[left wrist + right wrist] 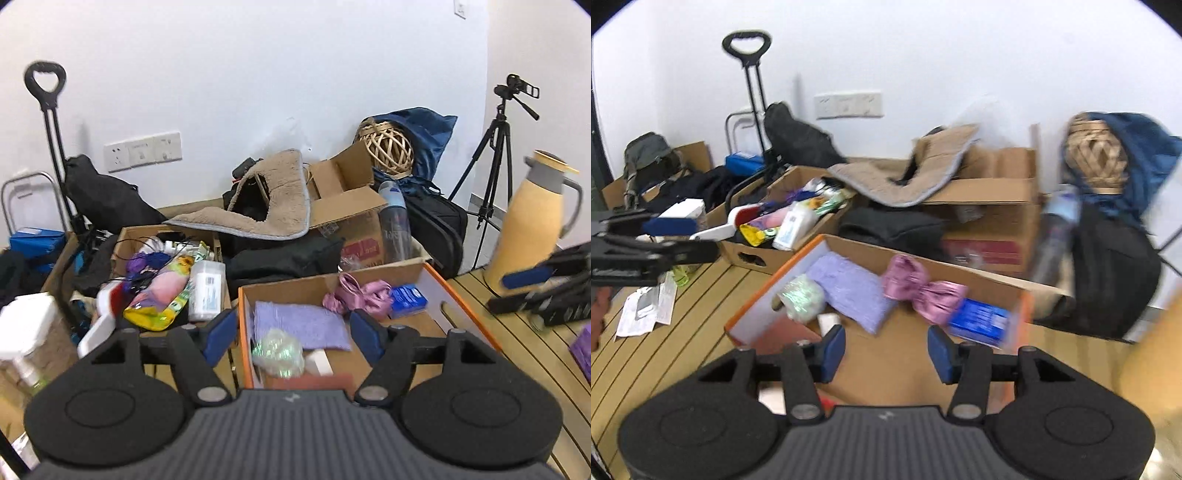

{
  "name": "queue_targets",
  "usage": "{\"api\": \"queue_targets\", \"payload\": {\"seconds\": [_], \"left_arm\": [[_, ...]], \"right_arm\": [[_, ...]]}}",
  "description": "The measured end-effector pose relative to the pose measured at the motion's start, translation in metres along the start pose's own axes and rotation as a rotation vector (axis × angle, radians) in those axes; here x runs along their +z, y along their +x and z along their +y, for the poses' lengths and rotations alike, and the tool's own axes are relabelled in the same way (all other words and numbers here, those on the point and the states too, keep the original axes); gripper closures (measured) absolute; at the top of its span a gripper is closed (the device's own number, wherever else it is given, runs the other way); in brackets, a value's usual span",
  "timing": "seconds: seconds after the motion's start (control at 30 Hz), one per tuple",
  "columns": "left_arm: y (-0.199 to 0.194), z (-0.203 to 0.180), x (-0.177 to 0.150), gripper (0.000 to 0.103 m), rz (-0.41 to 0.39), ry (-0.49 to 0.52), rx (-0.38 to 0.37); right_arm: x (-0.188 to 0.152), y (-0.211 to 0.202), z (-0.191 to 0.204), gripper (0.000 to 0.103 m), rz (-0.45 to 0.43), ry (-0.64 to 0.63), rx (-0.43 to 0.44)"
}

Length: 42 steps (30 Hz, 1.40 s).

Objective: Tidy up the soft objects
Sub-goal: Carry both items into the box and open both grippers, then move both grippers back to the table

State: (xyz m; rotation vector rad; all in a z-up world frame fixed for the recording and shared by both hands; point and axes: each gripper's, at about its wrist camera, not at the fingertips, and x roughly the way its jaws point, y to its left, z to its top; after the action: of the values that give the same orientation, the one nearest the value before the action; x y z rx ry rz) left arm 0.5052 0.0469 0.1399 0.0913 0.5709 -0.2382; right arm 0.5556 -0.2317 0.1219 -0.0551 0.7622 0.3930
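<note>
Lying inside an orange-edged cardboard box [764, 291] on a slatted wooden desk, a pink satin bow [923, 290] sits against the box's far wall, toward its right end. It looks light, limp and slippery, so a pinch at its bunched middle knot would likely hold better than one on a loose loop. Just left of it lies a flat lilac cloth [849, 286], soft and floppy, best taken at a free edge or corner. Toward the box's left end rests a crinkly iridescent bundle [803, 297], likely feather-light and easily crushed. A stiff blue packet [979, 317] touches the bow's right end.

The right gripper [884, 352] hangs above the box's near wall, jaws partly apart, nothing between them. The left gripper [293, 334] hangs above the box's near left corner, jaws spread wider and likewise empty.

Beyond the far edge stands a second cardboard box [122, 240] crowded with bottles and packets, and a tan fleece mat [284, 192] is draped over more cartons
</note>
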Motion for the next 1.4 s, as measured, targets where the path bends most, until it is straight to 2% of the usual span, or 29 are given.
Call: {"api": "queue_targets", "payload": {"seconds": [0.1,0.17,0.2,0.27,0.3,0.33,0.4,0.47,0.53,0.6,0.7,0.8,0.9,1.1,1.23,1.4], "left_arm": [[-0.037,-0.011,-0.010,0.028,-0.041,0.002,0.021],[-0.063,-0.019,-0.028,0.019,-0.113,0.000,0.050],[-0.078,-0.024,-0.045,0.015,-0.158,-0.004,0.069],[-0.099,-0.036,-0.079,0.015,-0.197,-0.005,0.117],[-0.112,-0.046,-0.101,0.014,-0.223,0.011,0.128],[-0.126,-0.055,-0.124,0.008,-0.253,0.022,0.131],[-0.152,-0.071,-0.169,0.003,-0.296,0.009,0.134],[-0.173,-0.082,-0.207,0.002,-0.292,-0.034,0.122],[-0.193,-0.093,-0.243,0.000,-0.267,-0.073,0.127],[-0.212,-0.105,-0.273,0.000,-0.253,-0.010,0.154],[-0.227,-0.112,-0.294,0.000,-0.212,0.031,0.194],[-0.237,-0.110,-0.298,0.000,-0.224,-0.009,0.192],[-0.237,-0.103,-0.294,0.000,-0.235,-0.041,0.199],[-0.203,-0.102,-0.282,0.000,-0.199,-0.088,0.170],[-0.173,-0.106,-0.269,0.000,-0.187,-0.084,0.148],[-0.131,-0.108,-0.249,0.000,-0.162,-0.107,0.122]], "right_arm": [[-0.018,-0.044,-0.013,0.046,-0.034,0.037,-0.046],[-0.033,-0.064,-0.018,0.045,-0.062,0.059,-0.067],[-0.045,-0.079,-0.016,0.045,-0.084,0.064,-0.080],[-0.077,-0.103,-0.007,0.039,-0.151,0.065,-0.095],[-0.098,-0.115,-0.001,0.035,-0.178,0.061,-0.096],[-0.121,-0.128,0.005,0.034,-0.203,0.056,-0.101],[-0.169,-0.150,0.020,0.027,-0.259,0.045,-0.105],[-0.215,-0.164,0.035,0.020,-0.296,0.052,-0.106],[-0.263,-0.174,0.053,0.020,-0.297,0.066,-0.146],[-0.304,-0.179,0.069,0.020,-0.259,0.060,-0.167],[-0.346,-0.186,0.087,0.018,-0.208,0.087,-0.168],[-0.359,-0.189,0.092,0.018,-0.207,0.111,-0.142],[-0.358,-0.188,0.092,0.018,-0.212,0.139,-0.147],[-0.354,-0.171,0.092,0.017,-0.213,0.172,-0.139],[-0.338,-0.149,0.086,0.017,-0.216,0.192,-0.147],[-0.299,-0.109,0.079,0.018,-0.266,0.216,-0.153]]}}
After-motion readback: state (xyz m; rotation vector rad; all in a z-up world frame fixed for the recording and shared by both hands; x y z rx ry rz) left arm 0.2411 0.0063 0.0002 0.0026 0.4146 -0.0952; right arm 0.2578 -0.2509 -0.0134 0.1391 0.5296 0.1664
